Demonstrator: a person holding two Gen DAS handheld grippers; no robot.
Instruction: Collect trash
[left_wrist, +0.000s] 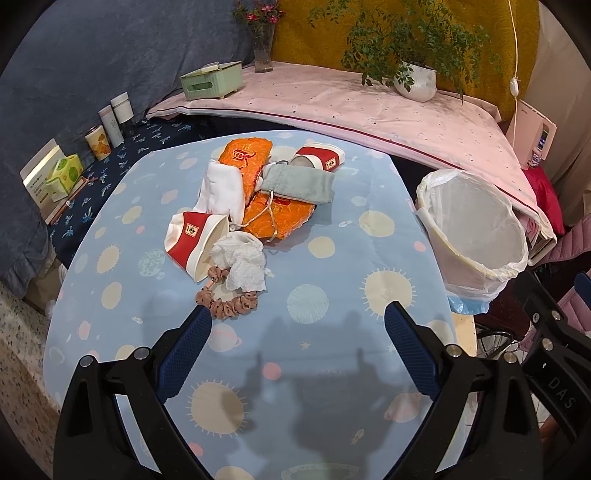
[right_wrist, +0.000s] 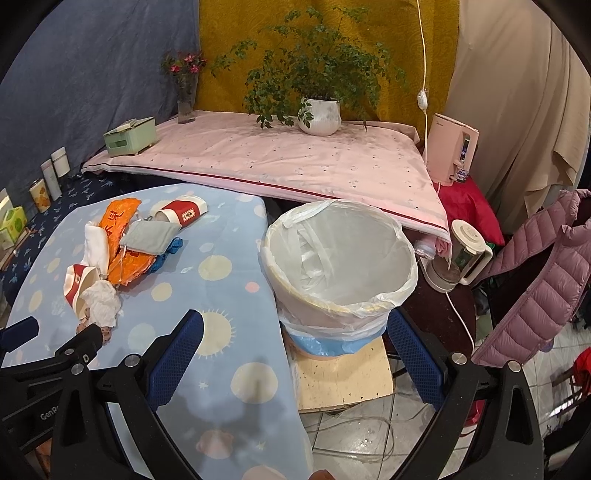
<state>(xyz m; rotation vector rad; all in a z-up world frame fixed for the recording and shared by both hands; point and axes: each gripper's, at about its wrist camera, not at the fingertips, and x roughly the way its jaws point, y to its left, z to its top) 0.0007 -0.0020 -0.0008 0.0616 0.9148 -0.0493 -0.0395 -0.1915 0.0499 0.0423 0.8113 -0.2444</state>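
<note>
A pile of trash lies on the blue dotted table cloth (left_wrist: 325, 295): a crumpled white tissue (left_wrist: 243, 264), two red-and-white paper cups (left_wrist: 192, 240) (left_wrist: 321, 157), orange wrappers (left_wrist: 277, 216), a grey pouch (left_wrist: 299, 182), a white cloth (left_wrist: 223, 192) and a pink scrunchie (left_wrist: 229, 304). My left gripper (left_wrist: 295, 336) is open and empty, just short of the scrunchie. A white-lined trash bin (right_wrist: 340, 262) stands right of the table. My right gripper (right_wrist: 293, 347) is open and empty, in front of the bin. The pile also shows in the right wrist view, with the tissue (right_wrist: 101, 301).
A pink-covered surface (right_wrist: 277, 158) lies behind, with a potted plant (right_wrist: 319, 116), a flower vase (right_wrist: 186, 99) and a green box (right_wrist: 129, 136). Cups and boxes line the left (left_wrist: 110, 125). A kettle (right_wrist: 458, 258) and a pink jacket (right_wrist: 535, 280) are at the right.
</note>
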